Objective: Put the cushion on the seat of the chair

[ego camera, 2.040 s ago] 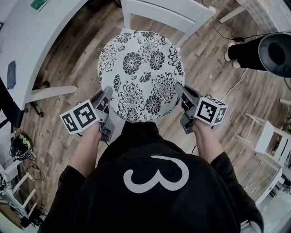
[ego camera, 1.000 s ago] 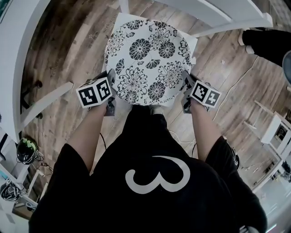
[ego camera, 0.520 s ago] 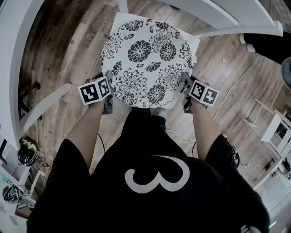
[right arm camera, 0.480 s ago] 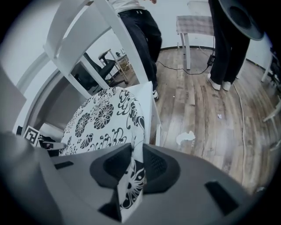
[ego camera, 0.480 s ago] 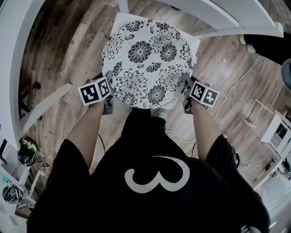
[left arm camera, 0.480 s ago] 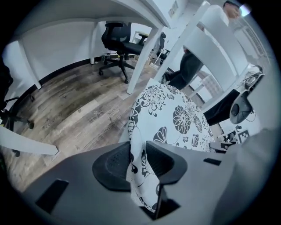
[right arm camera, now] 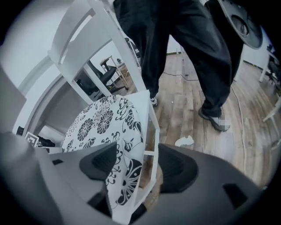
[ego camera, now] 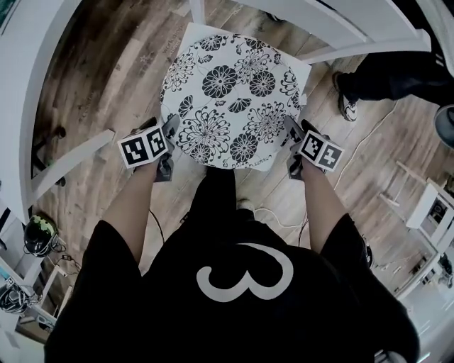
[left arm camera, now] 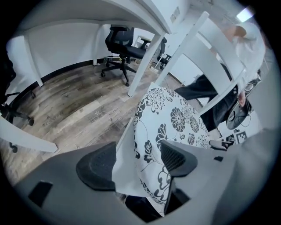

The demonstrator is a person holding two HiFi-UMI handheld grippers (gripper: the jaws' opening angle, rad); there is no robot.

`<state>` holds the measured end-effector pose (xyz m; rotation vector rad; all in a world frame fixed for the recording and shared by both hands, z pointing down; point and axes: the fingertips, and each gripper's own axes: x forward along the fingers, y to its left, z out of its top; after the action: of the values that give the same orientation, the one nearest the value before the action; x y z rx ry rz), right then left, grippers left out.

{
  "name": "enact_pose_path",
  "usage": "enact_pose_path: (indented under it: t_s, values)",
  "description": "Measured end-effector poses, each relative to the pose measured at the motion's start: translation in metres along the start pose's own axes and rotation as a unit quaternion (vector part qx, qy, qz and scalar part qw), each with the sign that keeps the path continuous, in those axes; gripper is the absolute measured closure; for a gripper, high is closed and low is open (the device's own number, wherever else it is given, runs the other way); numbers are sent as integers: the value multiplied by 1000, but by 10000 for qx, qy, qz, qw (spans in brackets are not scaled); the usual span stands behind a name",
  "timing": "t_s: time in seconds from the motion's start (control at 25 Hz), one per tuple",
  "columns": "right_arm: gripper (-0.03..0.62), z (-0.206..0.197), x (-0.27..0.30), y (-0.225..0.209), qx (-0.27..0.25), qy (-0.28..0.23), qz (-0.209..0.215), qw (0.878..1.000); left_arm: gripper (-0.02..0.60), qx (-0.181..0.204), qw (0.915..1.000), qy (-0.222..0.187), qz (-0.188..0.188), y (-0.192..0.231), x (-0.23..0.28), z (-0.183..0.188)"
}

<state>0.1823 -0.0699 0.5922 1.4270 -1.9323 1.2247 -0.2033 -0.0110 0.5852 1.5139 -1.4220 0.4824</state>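
Observation:
The round white cushion (ego camera: 230, 92) with black flowers lies flat on the white chair seat (ego camera: 303, 69). My left gripper (ego camera: 170, 129) is at its left edge and my right gripper (ego camera: 291, 129) at its right edge. In the left gripper view the jaws of the left gripper (left arm camera: 136, 162) are opening, with the edges of the cushion (left arm camera: 175, 123) and the seat (left arm camera: 125, 145) between the pads, unpressed. In the right gripper view the right gripper (right arm camera: 138, 165) is likewise opening around the edges of the cushion (right arm camera: 99, 123) and the seat (right arm camera: 151, 127).
The chair's back slats (ego camera: 333, 21) rise beyond the cushion. A person in dark trousers (ego camera: 397, 74) stands close at the upper right. A white table (ego camera: 28, 85) and its leg (ego camera: 71, 159) lie to the left. Cables (ego camera: 369, 138) cross the wood floor on the right.
The cushion went forward and down, from hanging between the grippers to lying on the seat. Both grippers sank a little with it. The other person's legs stepped closer at the upper right.

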Motion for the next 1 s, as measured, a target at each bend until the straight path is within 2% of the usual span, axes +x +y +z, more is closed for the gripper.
enact_pose_path:
  t_s: [0.24, 0.4, 0.56, 0.64, 0.76, 0.88, 1.0]
  values:
    - [309, 13, -48, -5, -281, -590, -51, 9978, 272, -389, 9984, -416, 68, 0, -40, -20]
    - [309, 16, -94, 9, -539, -930, 383, 9935, 272, -675, 9943, -820, -96, -18, -76, -39]
    - [309, 5, -156, 47, -782, -1147, 1037, 9849, 272, -825, 9888, -1113, -554, -56, -122, -67]
    - [310, 1, -187, 73, -996, -1232, 1475, 9763, 272, -711, 9855, -1292, -841, -83, -143, -73]
    - [312, -4, -234, 112, -1465, -1353, 2122, 9567, 273, -401, 9769, -1600, -1357, -135, -175, -74]
    - [320, -14, -291, 147, -1901, -1335, 2704, 9343, 273, 12, 9666, -1776, -1848, -189, -220, -81]
    - [343, -28, -349, 181, -2365, -1297, 3286, 9051, 275, 516, 9525, -1890, -2332, -239, -273, -92]
